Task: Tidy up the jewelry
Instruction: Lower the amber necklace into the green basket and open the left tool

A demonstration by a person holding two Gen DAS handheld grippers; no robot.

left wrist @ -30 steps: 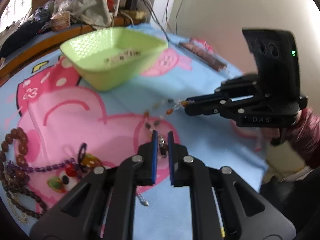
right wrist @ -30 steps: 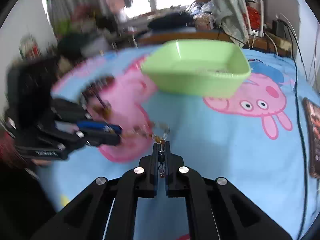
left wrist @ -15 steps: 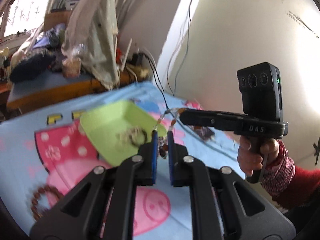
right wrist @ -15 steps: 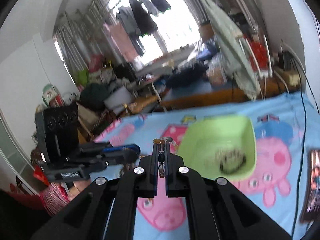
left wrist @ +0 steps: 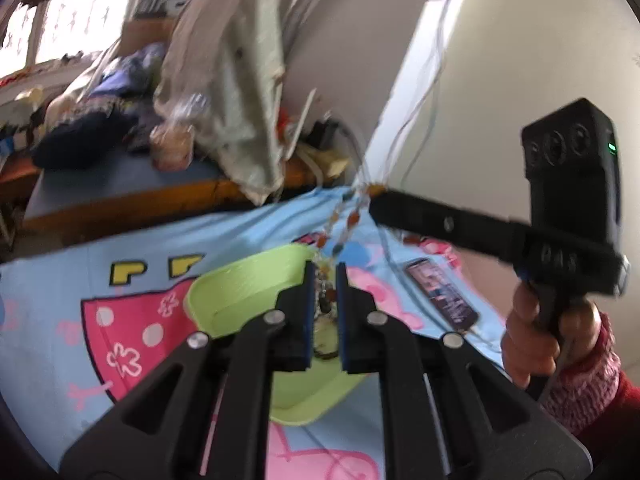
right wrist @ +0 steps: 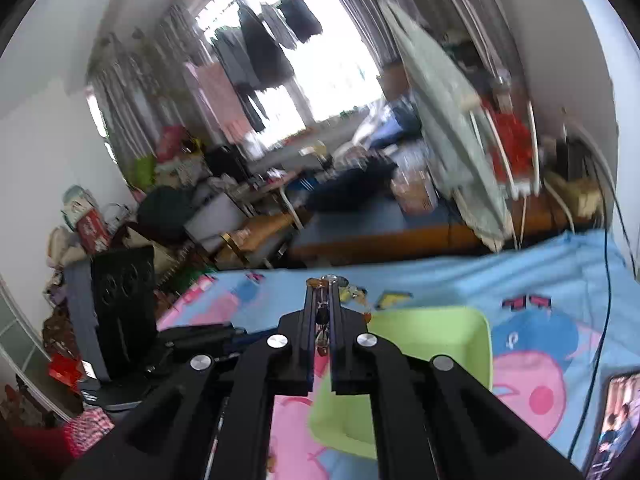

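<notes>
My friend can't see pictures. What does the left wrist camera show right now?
Two grippers hold a beaded necklace stretched in the air above a green tray on a cartoon pig blanket. A phone lies nearby.

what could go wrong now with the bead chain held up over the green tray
The bead chain is strung between the left hand-held gripper and right hand-held gripper; pulling them apart could snap it. If one lets go first, the loose end may swing past the green tray onto the blue cloth or the phone.
</notes>
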